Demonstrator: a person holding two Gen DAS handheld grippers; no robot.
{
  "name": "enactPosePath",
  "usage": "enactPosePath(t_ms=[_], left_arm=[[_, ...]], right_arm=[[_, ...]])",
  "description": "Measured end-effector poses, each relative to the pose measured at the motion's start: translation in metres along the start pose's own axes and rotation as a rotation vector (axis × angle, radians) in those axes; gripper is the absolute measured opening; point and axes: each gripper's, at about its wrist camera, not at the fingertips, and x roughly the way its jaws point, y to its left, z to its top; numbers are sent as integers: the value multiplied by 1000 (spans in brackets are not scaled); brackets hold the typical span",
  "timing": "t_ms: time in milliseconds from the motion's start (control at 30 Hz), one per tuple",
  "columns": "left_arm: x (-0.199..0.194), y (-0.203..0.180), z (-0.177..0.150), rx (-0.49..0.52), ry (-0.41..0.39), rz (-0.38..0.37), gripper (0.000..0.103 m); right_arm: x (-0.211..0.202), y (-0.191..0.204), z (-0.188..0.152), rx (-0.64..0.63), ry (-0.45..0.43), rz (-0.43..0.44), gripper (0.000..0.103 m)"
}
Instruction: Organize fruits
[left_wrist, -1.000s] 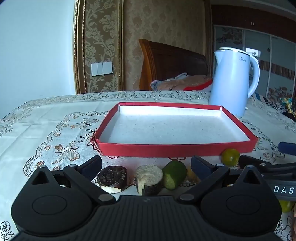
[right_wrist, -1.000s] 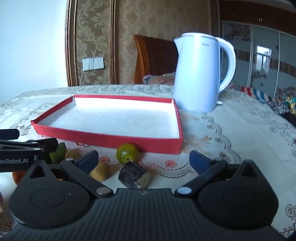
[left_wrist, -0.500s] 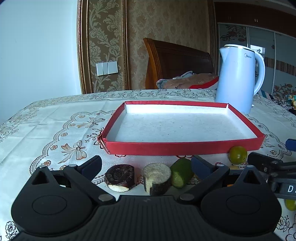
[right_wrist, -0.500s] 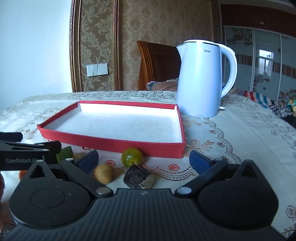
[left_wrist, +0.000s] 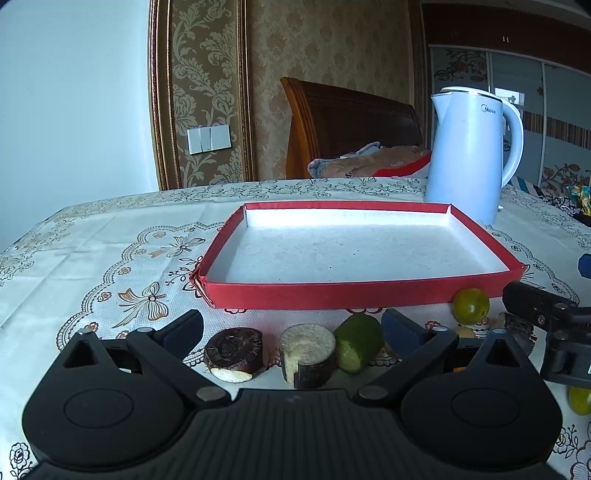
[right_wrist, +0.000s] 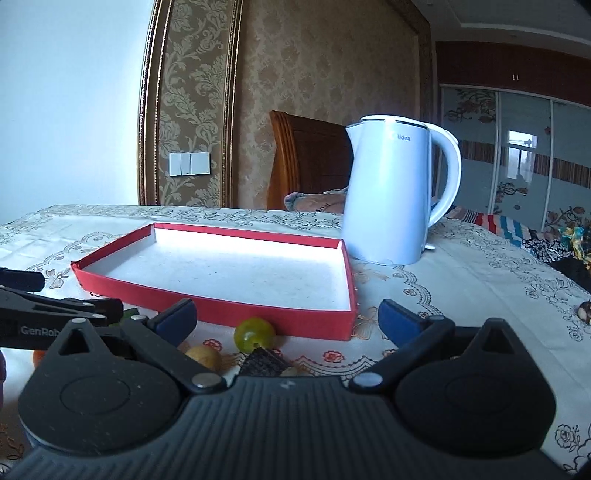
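Observation:
An empty red tray (left_wrist: 362, 293) (right_wrist: 207, 302) lies on the tablecloth. In front of it lie a dark round slice (left_wrist: 234, 352), a pale-topped dark chunk (left_wrist: 306, 352), a green cucumber piece (left_wrist: 358, 345) and a green-yellow round fruit (left_wrist: 471, 305) (right_wrist: 254, 334). A small brown fruit (right_wrist: 203, 356) and a dark chunk (right_wrist: 264, 363) lie near my right gripper. My left gripper (left_wrist: 291, 326) is open and empty, just short of the slices. My right gripper (right_wrist: 286, 315) is open and empty above the fruits; it shows at the right of the left wrist view (left_wrist: 546, 314).
A white electric kettle (left_wrist: 469, 158) (right_wrist: 391, 195) stands behind the tray's right corner. A wooden chair (left_wrist: 343, 125) with cloth on it stands beyond the table. A small dark object (right_wrist: 585, 312) lies at the table's far right.
Both grippers have pulled back and risen a little from the tray. The right gripper has swung so the kettle sits nearer the middle of its view. Nothing was picked up.

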Motion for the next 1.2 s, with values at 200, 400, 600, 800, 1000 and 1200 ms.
enactPosePath(t_ms=[200,400,600,800,1000,1200], left_arm=[[1,-1,0,2,3,0,103],[1,0,0,1,4,1,103],[1,0,0,2,10,0,103],[1,0,0,2,11,-1,103],[0,4,0,-18,13,-2,103],[-11,25,-1,-71,-6,-1,103]], right_arm=[[11,-1,-1,8,78,-13,103],[12,-1,-3,16,92,17,103],[12,3,-4,-1,87,53,103],[10,4,-3,-2,80,50,103],[5,4,-2,-5,56,17,103],[-2,-10,-2,48,29,-9,103]])
